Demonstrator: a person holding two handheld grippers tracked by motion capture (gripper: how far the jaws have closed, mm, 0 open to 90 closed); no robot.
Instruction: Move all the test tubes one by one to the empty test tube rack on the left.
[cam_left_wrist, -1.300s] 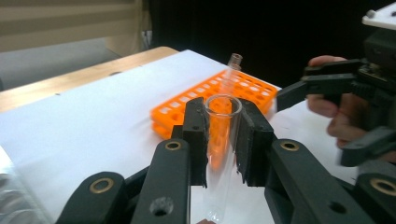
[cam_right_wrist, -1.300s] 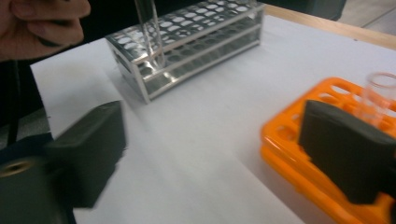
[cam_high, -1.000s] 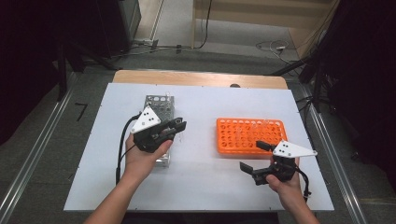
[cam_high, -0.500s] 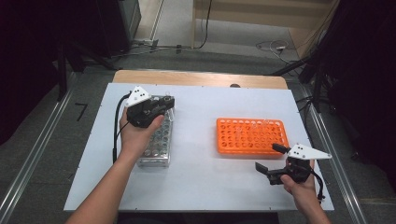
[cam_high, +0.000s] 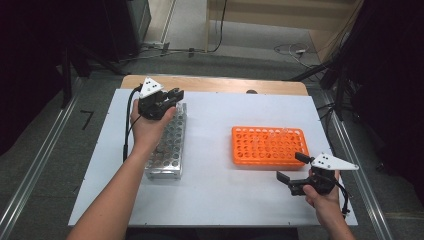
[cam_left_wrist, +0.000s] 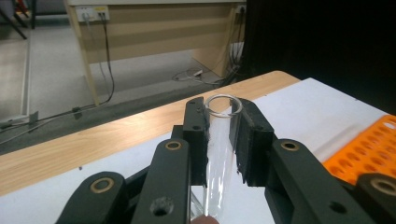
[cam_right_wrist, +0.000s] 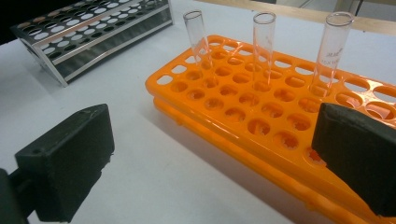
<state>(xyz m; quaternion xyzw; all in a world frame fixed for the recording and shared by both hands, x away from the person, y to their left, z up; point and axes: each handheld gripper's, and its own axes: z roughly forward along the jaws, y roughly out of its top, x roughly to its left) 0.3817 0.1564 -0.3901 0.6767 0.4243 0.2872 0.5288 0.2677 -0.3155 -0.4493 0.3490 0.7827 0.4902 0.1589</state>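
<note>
My left gripper (cam_high: 172, 95) hovers over the far end of the metal tube rack (cam_high: 167, 142) at the table's left. In the left gripper view its jaws are shut on a clear glass test tube (cam_left_wrist: 219, 154), held upright with its open mouth at the top. An orange tube rack (cam_high: 267, 146) lies right of centre. In the right gripper view three clear test tubes (cam_right_wrist: 264, 42) stand in the orange rack (cam_right_wrist: 261, 116). My right gripper (cam_high: 291, 167) is open just in front of that rack's near right corner, its jaws wide apart with nothing between them.
A white mat (cam_high: 215, 195) covers the table, with bare wood (cam_high: 215, 84) along the far edge. Cables (cam_high: 295, 50) lie on the floor beyond. Metal rails (cam_high: 40, 165) run along both sides of the table.
My left gripper has moved from the middle of the metal rack toward its far left end. My right gripper has drifted slightly right and toward the front edge.
</note>
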